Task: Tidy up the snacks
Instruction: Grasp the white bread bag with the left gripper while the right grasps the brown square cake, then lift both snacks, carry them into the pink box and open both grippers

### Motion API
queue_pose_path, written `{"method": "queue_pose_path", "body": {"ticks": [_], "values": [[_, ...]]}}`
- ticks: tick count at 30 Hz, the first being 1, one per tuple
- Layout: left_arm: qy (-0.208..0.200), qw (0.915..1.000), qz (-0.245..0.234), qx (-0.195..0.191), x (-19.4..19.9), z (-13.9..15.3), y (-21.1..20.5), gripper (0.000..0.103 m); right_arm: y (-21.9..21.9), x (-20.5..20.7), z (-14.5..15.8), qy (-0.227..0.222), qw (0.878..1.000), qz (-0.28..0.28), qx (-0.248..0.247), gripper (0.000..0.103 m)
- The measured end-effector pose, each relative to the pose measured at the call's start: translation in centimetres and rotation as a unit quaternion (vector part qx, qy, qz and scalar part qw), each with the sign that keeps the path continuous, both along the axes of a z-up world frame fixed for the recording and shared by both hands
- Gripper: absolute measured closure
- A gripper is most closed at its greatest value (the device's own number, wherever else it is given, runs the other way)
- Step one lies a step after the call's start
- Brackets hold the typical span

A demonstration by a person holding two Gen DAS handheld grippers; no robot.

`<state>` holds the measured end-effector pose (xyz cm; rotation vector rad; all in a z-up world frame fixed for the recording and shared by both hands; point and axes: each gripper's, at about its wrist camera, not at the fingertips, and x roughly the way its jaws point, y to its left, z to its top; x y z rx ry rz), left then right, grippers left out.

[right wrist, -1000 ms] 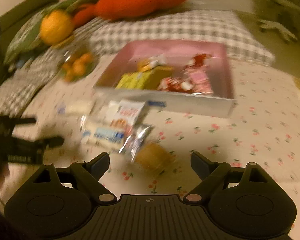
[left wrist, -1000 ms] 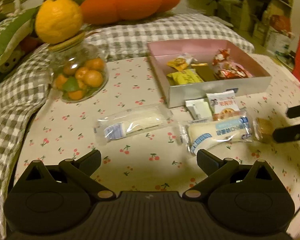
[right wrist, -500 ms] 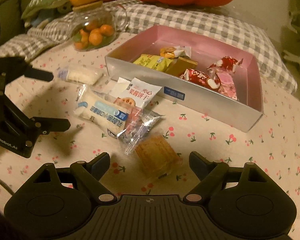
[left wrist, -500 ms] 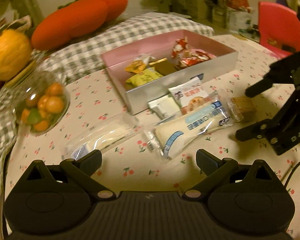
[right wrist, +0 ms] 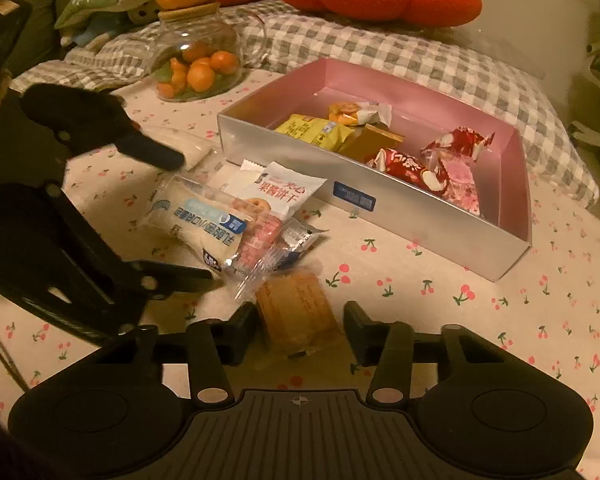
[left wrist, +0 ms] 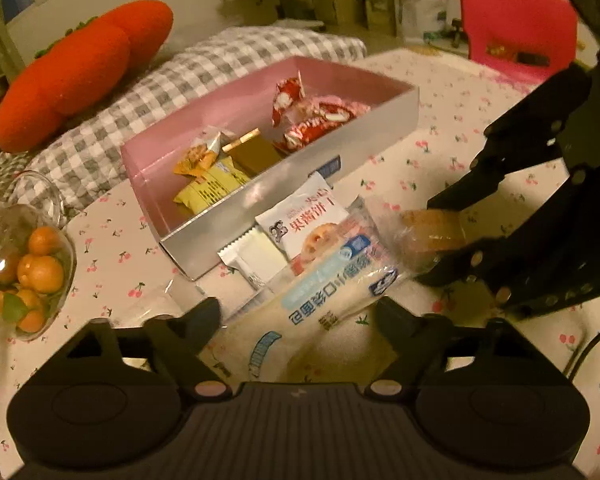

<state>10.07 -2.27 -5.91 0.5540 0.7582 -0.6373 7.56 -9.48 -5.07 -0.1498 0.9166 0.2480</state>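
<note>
Snacks are piled so tight that the right tongs (right wrist: 300, 332), open around the wrapped cake (right wrist: 296, 312), could drag the bread pack (left wrist: 320, 300) between the open left tongs (left wrist: 300, 320).

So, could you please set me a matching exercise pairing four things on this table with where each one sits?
Things:
1. yellow packet
2. brown cake
3. small oranges
4. white bread pack

Places:
A. in the glass jar
B. between the right fingers
C. in the pink box
D. between the left fingers

Pairs: 1-C, 2-B, 3-A, 4-D
</note>
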Motion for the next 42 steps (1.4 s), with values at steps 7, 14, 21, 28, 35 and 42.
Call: {"method": "queue_pose_path", "body": {"ticks": [7,14,21,28,35,42], "values": [[0.024,0.9997,0.004,0.005,-0.5,0.1,0.1,0.054,-1.2,-0.5,0.2,0.008,1.000,-0.015,0.002,0.066],[0.050,0.9981,0.036,-0.009,-1.4,0.2,1.1,0.064,-2.5,-1.5,0.3,0.018,0.999,-0.039,0.007,0.066],[0.073,0.9951,0.063,-0.021,-2.9,0.3,2.3,0.064,-3.3,-3.2,0.2,0.020,0.999,-0.046,0.010,0.067],[0.093,0.9934,0.063,-0.026,-4.8,0.5,3.0,0.061,-3.8,-4.9,0.3,0.016,0.999,-0.043,0.014,0.063],[0.079,0.9960,0.033,-0.025,-5.6,0.1,2.7,0.038,-3.8,-5.5,0.4,0.016,0.999,-0.034,0.023,0.049],[0.089,0.9939,0.035,-0.055,-4.7,-0.2,2.5,0.040,-3.6,-5.5,0.2,0.017,0.999,-0.034,0.020,0.049]]}}
